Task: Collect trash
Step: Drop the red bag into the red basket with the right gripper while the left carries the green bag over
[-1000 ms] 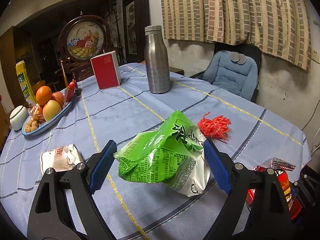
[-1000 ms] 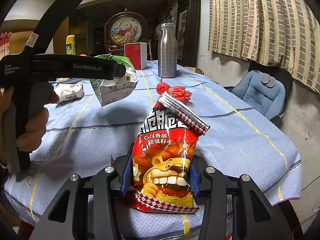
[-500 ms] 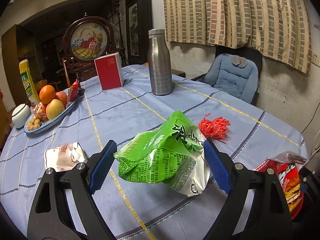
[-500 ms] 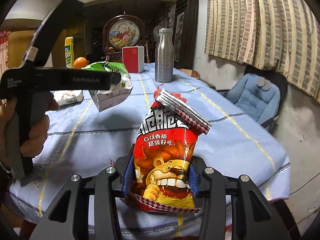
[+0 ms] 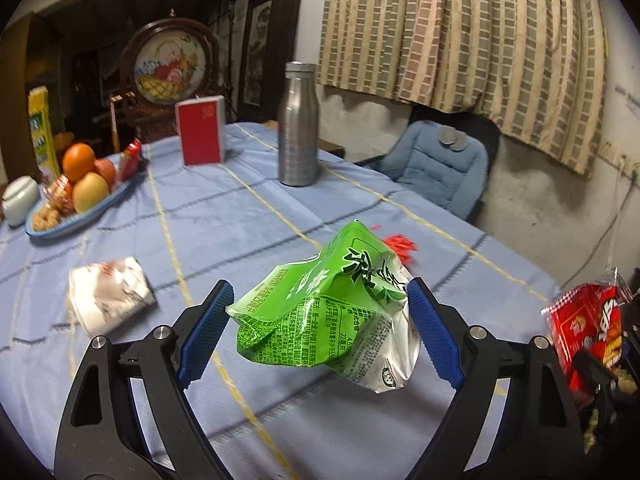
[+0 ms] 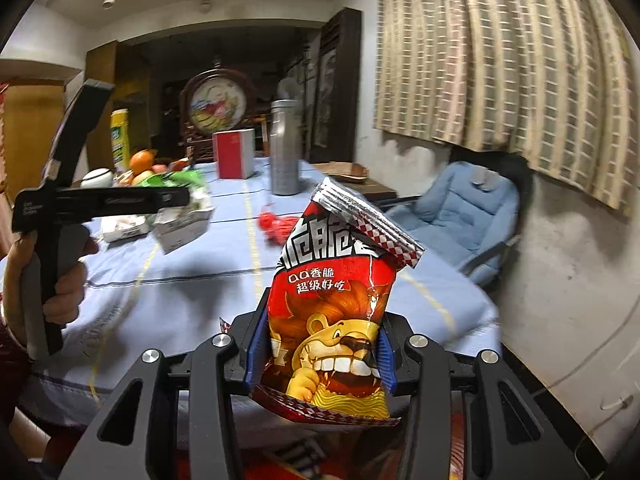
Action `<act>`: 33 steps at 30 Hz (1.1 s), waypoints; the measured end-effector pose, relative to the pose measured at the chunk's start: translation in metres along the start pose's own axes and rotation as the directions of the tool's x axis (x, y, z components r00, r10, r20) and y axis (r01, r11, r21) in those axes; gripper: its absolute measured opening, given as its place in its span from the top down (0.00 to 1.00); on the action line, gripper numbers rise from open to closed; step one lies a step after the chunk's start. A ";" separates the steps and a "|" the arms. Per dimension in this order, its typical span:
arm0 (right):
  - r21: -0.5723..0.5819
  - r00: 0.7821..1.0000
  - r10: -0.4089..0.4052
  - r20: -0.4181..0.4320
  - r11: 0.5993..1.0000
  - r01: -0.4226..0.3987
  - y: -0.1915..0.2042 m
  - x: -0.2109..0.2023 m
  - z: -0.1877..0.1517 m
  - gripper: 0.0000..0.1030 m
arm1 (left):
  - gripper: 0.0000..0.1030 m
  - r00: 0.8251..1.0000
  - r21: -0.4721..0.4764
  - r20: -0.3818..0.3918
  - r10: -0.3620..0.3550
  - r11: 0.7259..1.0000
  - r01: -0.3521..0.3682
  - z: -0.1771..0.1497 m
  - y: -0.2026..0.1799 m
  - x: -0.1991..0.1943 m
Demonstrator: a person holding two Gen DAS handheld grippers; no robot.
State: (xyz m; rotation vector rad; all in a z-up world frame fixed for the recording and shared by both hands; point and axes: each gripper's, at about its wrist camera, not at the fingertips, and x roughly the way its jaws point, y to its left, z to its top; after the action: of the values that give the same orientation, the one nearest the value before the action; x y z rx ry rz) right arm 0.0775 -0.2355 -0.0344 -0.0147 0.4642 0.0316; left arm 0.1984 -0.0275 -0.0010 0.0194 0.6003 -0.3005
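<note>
We carry the green snack bag [image 5: 332,312] clamped in our left gripper [image 5: 320,328] above the table [image 5: 240,216], and the red lion bag [image 6: 336,320] pinched in our right gripper [image 6: 318,350] off the table's near edge. The green bag hangs crumpled, so we judge it could slip. Compared with a second ago, both grippers sit higher; white wrapper [image 5: 108,296] and red shreds [image 5: 400,246] remain

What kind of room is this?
Probably a home dining room: a table with a blue tablecloth, a fruit plate, a cushioned chair and window curtains.
</note>
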 end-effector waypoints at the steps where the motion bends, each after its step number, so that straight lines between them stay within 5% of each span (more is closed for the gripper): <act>1: 0.018 1.000 -0.015 -0.008 1.000 0.015 -0.011 -0.004 -0.002 0.57 | 0.18 1.000 -0.003 -0.004 -0.017 1.000 0.017 -0.001 -0.002 -0.001; 13: 0.244 0.968 -0.134 -0.213 0.952 0.185 -0.129 -0.010 -0.068 0.57 | 0.18 0.986 0.066 -0.040 -0.164 0.984 0.167 -0.010 -0.067 -0.007; 16: 0.256 0.929 -0.127 -0.349 0.940 0.224 -0.150 0.013 -0.098 0.54 | 0.18 0.979 0.093 -0.049 -0.200 0.975 0.204 -0.012 -0.088 -0.009; 19: 0.217 0.854 -0.170 -0.492 0.926 0.309 -0.163 0.041 -0.130 0.36 | 0.18 0.970 0.122 -0.066 -0.232 0.963 0.239 -0.015 -0.111 -0.009; 21: 0.203 0.827 -0.201 -0.525 0.914 0.351 -0.168 0.047 -0.138 0.35 | 0.18 0.963 0.145 -0.084 -0.257 0.953 0.267 -0.018 -0.127 -0.008; 27: 0.231 0.880 -0.284 -0.382 0.892 0.388 -0.179 0.008 -0.108 0.16 | 0.18 0.933 0.206 -0.149 -0.326 0.913 0.352 -0.033 -0.177 0.000; 33: 0.342 0.897 -0.319 -0.307 0.843 0.416 -0.206 -0.027 -0.103 0.14 | 0.18 0.888 0.249 -0.255 -0.384 0.861 0.444 -0.051 -0.230 0.020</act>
State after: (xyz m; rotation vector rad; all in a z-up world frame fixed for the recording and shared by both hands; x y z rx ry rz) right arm 0.0146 -0.4443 -0.1132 0.2997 0.6971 -0.4557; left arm 0.1206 -0.2480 -0.0384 0.2184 0.7501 -0.8207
